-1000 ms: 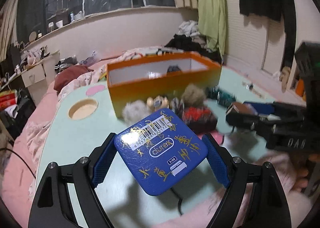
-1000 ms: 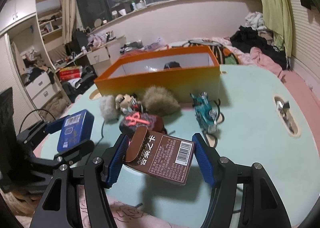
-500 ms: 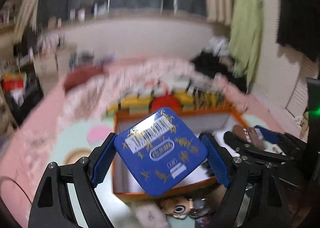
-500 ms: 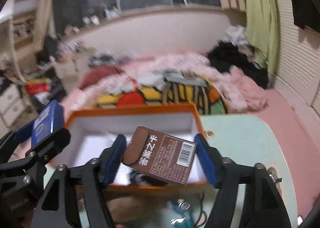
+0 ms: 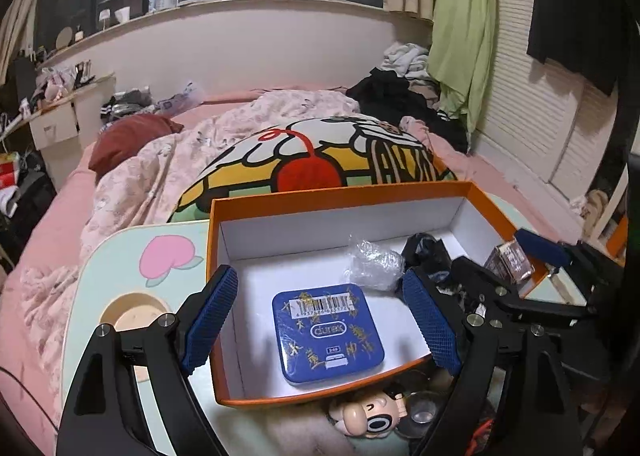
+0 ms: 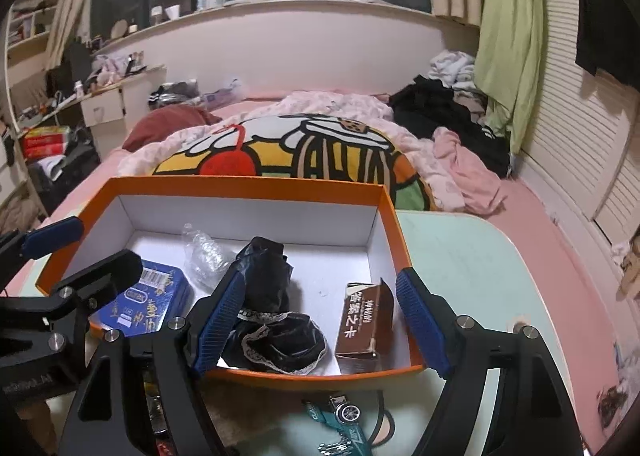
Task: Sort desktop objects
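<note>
Behind the pale green table (image 6: 460, 252) lies a cluttered bedroom, with a pink bed and a cartoon cushion just beyond the orange box (image 5: 400, 188), your landmark; inside that box, the blue tin (image 5: 327, 332) lies flat near its front wall, the brown carton (image 6: 365, 320) lies at its right end, and black lacy fabric (image 6: 276, 340) and crumpled clear plastic (image 5: 370, 262) lie between them; your left gripper (image 5: 320, 320) hovers over the tin with jaws spread wide and nothing between the pads; your right gripper (image 6: 320, 320) stands equally wide and empty above the carton; in front of the box a big-eyed figurine (image 5: 370, 414) and a teal toy car (image 6: 340, 416) wait; both look light, hard and likely slippery, so take the car across its body, not its wheels, and the figurine around its head; the table looks smooth, so things may slide.
</note>
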Demonstrator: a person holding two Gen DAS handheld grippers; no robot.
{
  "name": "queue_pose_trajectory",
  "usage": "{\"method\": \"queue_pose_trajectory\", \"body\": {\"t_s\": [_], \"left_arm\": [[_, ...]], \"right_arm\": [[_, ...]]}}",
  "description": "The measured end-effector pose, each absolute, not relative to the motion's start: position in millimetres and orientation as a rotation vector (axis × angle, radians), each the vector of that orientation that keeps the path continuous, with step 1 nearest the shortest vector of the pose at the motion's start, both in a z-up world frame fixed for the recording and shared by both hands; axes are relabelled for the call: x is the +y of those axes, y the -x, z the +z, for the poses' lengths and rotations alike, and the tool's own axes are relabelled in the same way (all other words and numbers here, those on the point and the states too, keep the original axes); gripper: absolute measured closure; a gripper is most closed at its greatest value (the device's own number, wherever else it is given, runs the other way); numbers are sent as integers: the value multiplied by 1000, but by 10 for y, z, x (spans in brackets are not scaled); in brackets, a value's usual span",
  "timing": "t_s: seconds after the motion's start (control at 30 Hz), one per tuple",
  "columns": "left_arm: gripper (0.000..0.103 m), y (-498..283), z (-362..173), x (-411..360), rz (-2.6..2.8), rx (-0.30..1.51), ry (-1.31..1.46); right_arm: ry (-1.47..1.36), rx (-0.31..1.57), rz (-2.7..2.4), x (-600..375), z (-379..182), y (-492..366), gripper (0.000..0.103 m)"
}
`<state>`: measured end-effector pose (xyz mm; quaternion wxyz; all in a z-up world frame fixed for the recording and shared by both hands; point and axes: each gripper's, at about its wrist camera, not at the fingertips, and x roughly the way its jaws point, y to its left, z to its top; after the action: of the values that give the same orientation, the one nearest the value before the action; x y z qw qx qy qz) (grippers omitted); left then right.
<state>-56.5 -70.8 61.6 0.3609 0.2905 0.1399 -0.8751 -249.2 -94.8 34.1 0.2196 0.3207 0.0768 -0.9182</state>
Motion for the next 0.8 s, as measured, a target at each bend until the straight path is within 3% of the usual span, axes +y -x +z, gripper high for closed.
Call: {"method": "queue_pose_trajectory", "body": {"t_s": [0.07, 0.17, 0.27, 0.47, 0.67, 0.7, 0.73, 0.8], "left_arm": [[18, 529, 644, -685, -2255, 386, -734], [18, 364, 779, -447, -2298, 377, -630], [16, 179, 878, -110, -2326, 322, -585], [15, -114, 547, 416, -2323, 326, -714], [15, -216, 155, 412, -2212, 357, -866], [11, -162, 65, 395, -2179, 335, -910], [6, -138, 50, 438, -2158, 281, -913], [6, -126, 64, 482, -2168, 287, -905]], "right_arm": [[-893, 204, -2518, -930, 364, 2474, 23], [-740, 47, -2559, -710, 482, 2282, 22], [-607, -22, -2561, -476, 628, 1967, 13], [-748, 49, -2430, -288, 480, 1591, 11], [-976, 217, -2351, -298, -15, 1457, 11], [-1049, 247, -2321, -330, -133, 1498, 11], [-1074, 269, -2308, -340, -197, 1502, 6], [-1084, 263, -2310, -323, -213, 1542, 1]]}}
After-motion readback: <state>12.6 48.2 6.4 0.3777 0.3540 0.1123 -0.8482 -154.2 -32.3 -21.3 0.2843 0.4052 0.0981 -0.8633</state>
